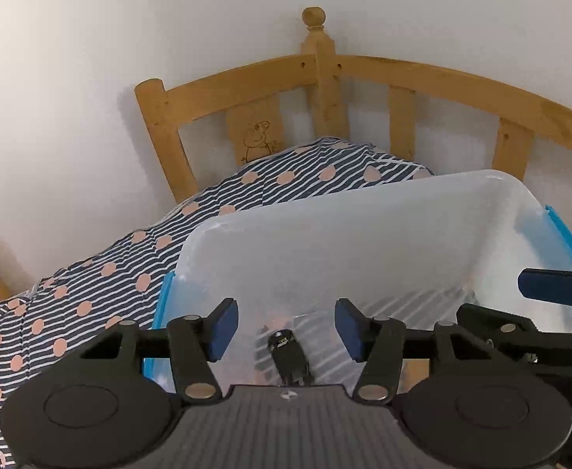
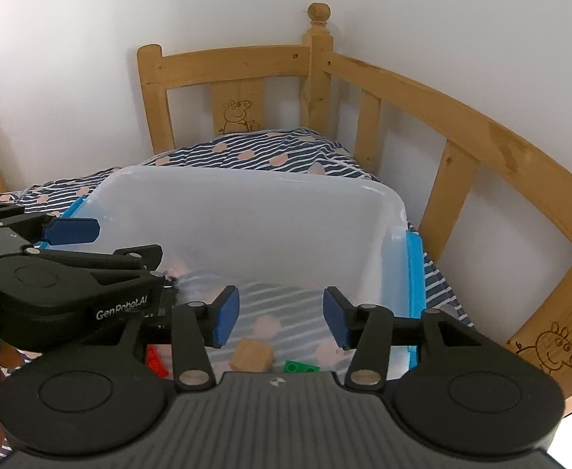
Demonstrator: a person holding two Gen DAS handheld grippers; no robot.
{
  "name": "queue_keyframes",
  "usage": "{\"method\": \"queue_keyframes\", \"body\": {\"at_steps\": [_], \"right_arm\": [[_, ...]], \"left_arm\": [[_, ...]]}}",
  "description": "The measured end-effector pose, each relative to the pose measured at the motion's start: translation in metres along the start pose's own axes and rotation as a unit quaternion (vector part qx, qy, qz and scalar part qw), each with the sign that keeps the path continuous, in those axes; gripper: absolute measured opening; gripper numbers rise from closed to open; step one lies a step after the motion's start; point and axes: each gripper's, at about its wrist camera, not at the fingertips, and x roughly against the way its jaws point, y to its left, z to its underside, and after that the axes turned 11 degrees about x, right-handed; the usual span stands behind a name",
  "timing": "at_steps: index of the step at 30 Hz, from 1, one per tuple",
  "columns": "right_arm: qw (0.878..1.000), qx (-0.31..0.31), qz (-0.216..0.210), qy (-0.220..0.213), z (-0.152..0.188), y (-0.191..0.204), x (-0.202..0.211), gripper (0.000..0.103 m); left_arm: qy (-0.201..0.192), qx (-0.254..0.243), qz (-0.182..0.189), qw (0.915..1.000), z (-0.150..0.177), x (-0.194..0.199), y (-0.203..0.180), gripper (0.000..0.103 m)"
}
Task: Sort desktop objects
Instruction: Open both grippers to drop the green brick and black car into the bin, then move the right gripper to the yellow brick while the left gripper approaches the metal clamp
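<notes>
while both grippers hover apart-fingered, wooden block (image 2: 251, 355) lies in bin (image 2: 246, 211).

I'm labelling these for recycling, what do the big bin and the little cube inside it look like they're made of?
Bin: looks like frosted translucent plastic, since the striped bedding shows through its base; blue clips on the sides. Cube: probably unpainted wood, tan and matte with faint grain.

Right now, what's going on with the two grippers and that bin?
A person holds both grippers over a clear plastic bin with blue latches, sitting on a striped, dotted bedsheet. The left gripper and right gripper are both open, gripping nothing. Below the left one lies a small black toy car; below the right, a wooden block, a green brick and a red brick, all inside the bin.
</notes>
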Motion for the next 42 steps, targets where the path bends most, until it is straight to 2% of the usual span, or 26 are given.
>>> {"method": "queue_keyframes", "body": {"at_steps": [8, 10, 14, 15, 17, 20, 23, 28, 32, 35, 38, 42], "right_arm": [[1.000, 0.000, -0.003, -0.024, 0.000, 0.001, 0.024, 0.058], [0.999, 0.003, -0.006, -0.035, 0.000, 0.004, 0.036, 0.058], [0.998, 0.012, -0.023, -0.055, 0.005, 0.015, 0.064, 0.060], [0.998, 0.014, -0.028, -0.058, 0.007, 0.018, 0.071, 0.062], [0.997, 0.021, -0.034, -0.064, 0.014, 0.029, 0.083, 0.074], [0.996, 0.036, -0.049, -0.062, 0.029, 0.050, 0.093, 0.079], [0.996, 0.046, -0.062, -0.043, 0.043, 0.068, 0.090, 0.079], [0.996, 0.045, -0.077, -0.007, 0.062, 0.089, 0.075, 0.078], [0.995, 0.063, -0.079, 0.011, 0.073, 0.101, 0.063, 0.076], [0.994, 0.067, -0.079, 0.021, 0.080, 0.103, 0.054, 0.075], [0.993, 0.072, -0.083, 0.029, 0.087, 0.103, 0.045, 0.075], [0.992, 0.083, -0.087, 0.039, 0.093, 0.105, 0.034, 0.075]], "left_arm": [[-0.012, 0.001, 0.001, 0.9999, 0.002, 0.021, 0.010, 0.059], [-0.017, 0.005, -0.002, 0.9998, 0.005, 0.033, 0.020, 0.059], [-0.016, 0.034, -0.020, 0.9991, 0.015, 0.056, 0.057, 0.068], [-0.016, 0.040, -0.027, 0.9987, 0.019, 0.060, 0.068, 0.071], [-0.008, 0.054, -0.037, 0.9978, 0.030, 0.068, 0.091, 0.077], [0.013, 0.062, -0.045, 0.9969, 0.050, 0.071, 0.118, 0.079], [0.039, 0.048, -0.058, 0.9964, 0.072, 0.065, 0.131, 0.079], [0.063, 0.020, -0.049, 0.9966, 0.102, 0.055, 0.130, 0.079], [0.077, -0.006, -0.049, 0.9958, 0.119, 0.042, 0.122, 0.079], [0.084, -0.002, -0.049, 0.9953, 0.124, 0.034, 0.125, 0.079], [0.074, -0.012, -0.045, 0.9961, 0.126, 0.028, 0.126, 0.079], [0.052, -0.081, -0.025, 0.9950, 0.127, 0.019, 0.119, 0.079]]}}
